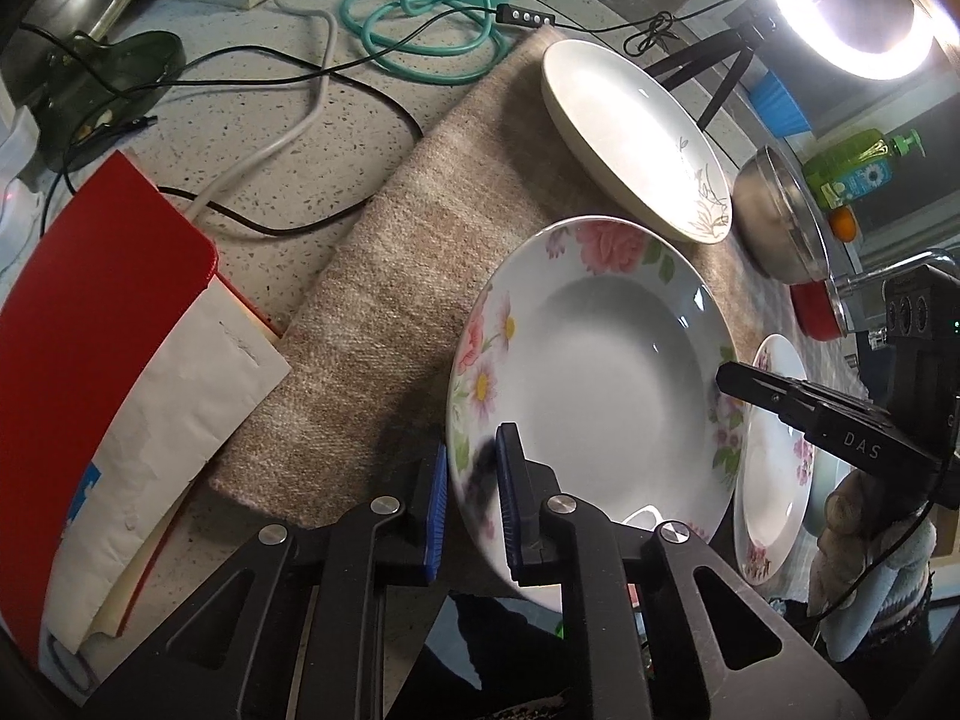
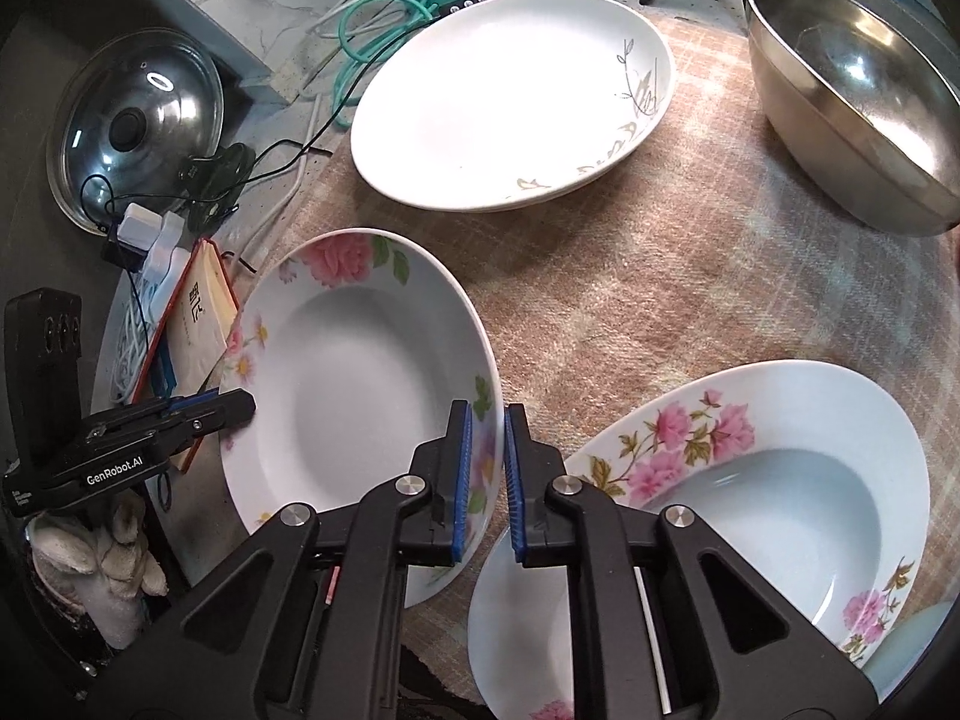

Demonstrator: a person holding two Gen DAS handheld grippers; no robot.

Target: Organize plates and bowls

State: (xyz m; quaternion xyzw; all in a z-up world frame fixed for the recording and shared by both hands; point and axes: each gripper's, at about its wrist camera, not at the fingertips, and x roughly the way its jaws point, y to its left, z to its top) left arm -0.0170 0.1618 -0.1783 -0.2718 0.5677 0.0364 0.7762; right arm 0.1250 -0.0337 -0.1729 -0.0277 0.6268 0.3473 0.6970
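A deep floral plate is held tilted above the beige cloth. My left gripper is shut on its near-left rim; it shows from the side in the right wrist view. My right gripper is shut on the plate's opposite rim; it shows from the side in the left wrist view. A second pink-flowered deep plate lies to the right, and a smaller floral plate sits under my right gripper. A large white plate lies farther back.
A steel bowl stands at the back right. A red book with an envelope lies left of the cloth. Teal and black cables trail at the back, near a glass pot lid. A ring light glares.
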